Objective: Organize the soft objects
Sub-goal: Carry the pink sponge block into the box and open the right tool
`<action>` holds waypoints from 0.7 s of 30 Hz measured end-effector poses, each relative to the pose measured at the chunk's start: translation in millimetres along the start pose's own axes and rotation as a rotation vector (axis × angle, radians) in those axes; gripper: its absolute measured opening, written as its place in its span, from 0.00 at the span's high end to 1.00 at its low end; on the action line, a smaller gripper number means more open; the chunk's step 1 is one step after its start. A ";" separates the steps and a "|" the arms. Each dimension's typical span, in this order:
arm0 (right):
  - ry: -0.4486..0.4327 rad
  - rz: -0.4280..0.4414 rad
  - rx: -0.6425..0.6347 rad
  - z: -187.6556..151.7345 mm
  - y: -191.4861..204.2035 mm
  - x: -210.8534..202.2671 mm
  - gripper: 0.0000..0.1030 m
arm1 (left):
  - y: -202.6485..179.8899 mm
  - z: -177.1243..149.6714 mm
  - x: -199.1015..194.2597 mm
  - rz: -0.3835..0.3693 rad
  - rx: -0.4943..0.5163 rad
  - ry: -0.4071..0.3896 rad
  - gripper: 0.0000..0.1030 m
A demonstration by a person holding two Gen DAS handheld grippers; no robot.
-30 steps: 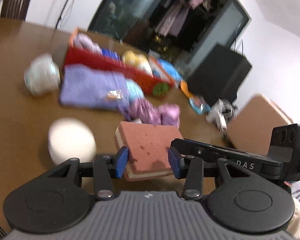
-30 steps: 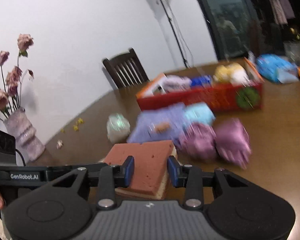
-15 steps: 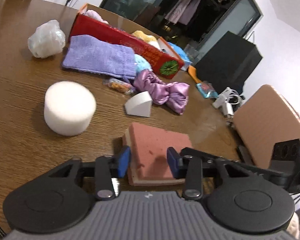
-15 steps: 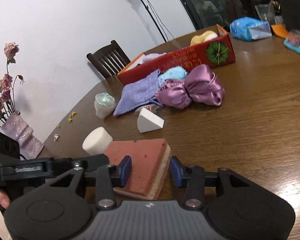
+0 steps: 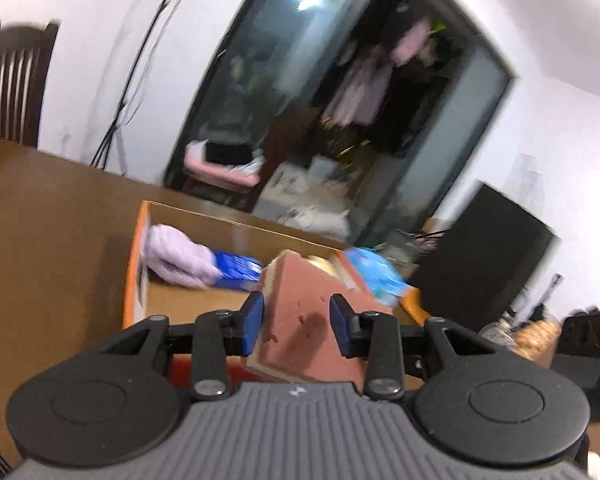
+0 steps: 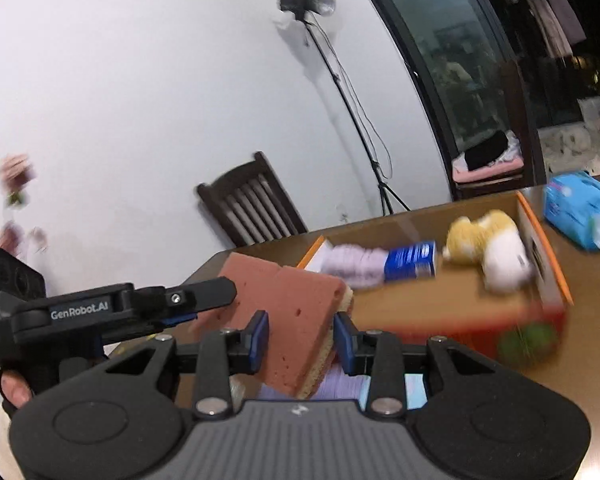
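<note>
Gripping from both sides, one item carried between two tools.

Left wrist view:
- Left gripper (image 5: pixel 297 322): blue pads narrow, pressed on the flanks of the pink sponge (image 5: pixel 306 316); likely pinched so because the block is wide and soft.
- Sponge: aloft, tilted, pink face up, pale layer beneath, at the near edge of the open cardboard box (image 5: pixel 140 264).
- Box contents: lilac knitted bundle (image 5: pixel 178 258), blue packet (image 5: pixel 238 268) just beside it, bare floor nearer the camera.
- Beyond the box: light-blue soft pack (image 5: pixel 374 270), wooden table (image 5: pixel 48 216), dark chair (image 5: pixel 14 80). Much blurred.

Right wrist view:
- Right gripper (image 6: pixel 300 340): narrow gap, pads clamped on the sponge's near corner (image 6: pixel 296 320); left gripper's finger (image 6: pixel 204 296) meeting the far-left side, a hand (image 6: pixel 14 388) below it.
- Sponge: clear of the table, short of the box (image 6: pixel 544 264) interior.
- Box contents: lilac bundle (image 6: pixel 352 262), blue packet (image 6: pixel 412 260), yellow-and-white plush (image 6: pixel 488 248) at the right end.
- Obstructions, judged: red front wall of the box to be cleared; free floor only in front of the bundle and packet.
- Lavender cloth (image 6: pixel 344 384) below the fingers; light-blue pack (image 6: pixel 584 210) outside the box; chair (image 6: pixel 248 204); light stand (image 6: pixel 340 92).
</note>
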State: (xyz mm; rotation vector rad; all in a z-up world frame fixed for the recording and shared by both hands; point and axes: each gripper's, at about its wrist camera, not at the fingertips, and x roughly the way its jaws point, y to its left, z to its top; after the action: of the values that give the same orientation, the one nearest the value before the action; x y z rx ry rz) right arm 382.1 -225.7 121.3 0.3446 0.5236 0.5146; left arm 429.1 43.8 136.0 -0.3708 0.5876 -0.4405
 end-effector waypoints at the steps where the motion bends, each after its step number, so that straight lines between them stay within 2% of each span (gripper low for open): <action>1: 0.015 -0.016 -0.012 13.7 -3.3 21.0 0.66 | 8.3 10.4 16.7 0.026 -0.014 0.021 0.65; 5: 0.132 -0.059 0.017 41.1 -24.0 99.9 0.66 | 34.2 18.7 69.3 0.148 -0.003 0.115 0.65; 9: 0.250 -0.058 0.034 32.7 -42.9 143.8 0.66 | 48.5 6.1 80.1 0.187 0.060 0.189 0.59; 14: 0.360 -0.033 0.061 22.5 -52.0 165.6 0.65 | 43.3 -7.8 75.4 0.185 0.143 0.238 0.47; 17: 0.412 -0.021 0.073 16.0 -53.8 173.5 0.63 | 40.7 -8.3 67.6 0.184 0.155 0.211 0.40; 18: 0.418 -0.022 0.070 16.1 -52.0 173.5 0.61 | 39.1 -7.1 62.2 0.181 0.154 0.199 0.35; 21: 0.389 -0.039 0.045 19.3 -46.3 164.3 0.48 | 36.2 -2.2 44.5 0.180 0.161 0.169 0.34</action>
State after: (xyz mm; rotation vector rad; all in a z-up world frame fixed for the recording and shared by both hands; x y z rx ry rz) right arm 532.5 -177.4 53.8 0.2765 0.9180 0.5354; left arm 471.4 51.9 98.1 -0.1259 0.7377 -0.3453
